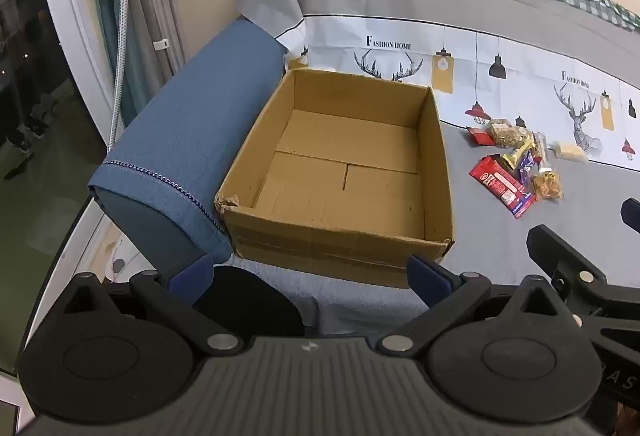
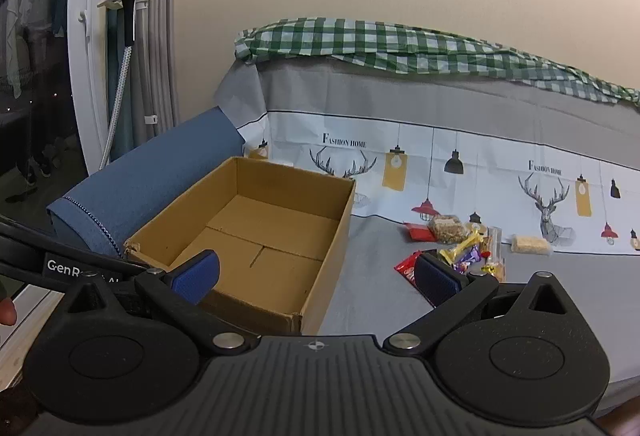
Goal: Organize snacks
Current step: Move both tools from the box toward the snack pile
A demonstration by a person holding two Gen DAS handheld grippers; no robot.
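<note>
Crinkly foil and clear plastic make up the heap of snack packets (image 1: pixel 520 163) lying on the grey bed sheet (image 1: pixel 500 256), well right of the one empty cardboard box (image 1: pixel 340 171). They look light, slippery and easily crushed, so a pinch at a packet's sealed edge seems safest. I count roughly eight, one pale bar (image 1: pixel 572 151) apart from the rest; the pile hides an exact tally. Left gripper (image 1: pixel 312 276) and right gripper (image 2: pixel 316 276) both hover with jaws wide and nothing between them.

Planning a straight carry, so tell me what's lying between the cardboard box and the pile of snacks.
Nothing: only bare grey sheet separates the cardboard box from the snack pile, clearest in the left wrist view.
</note>
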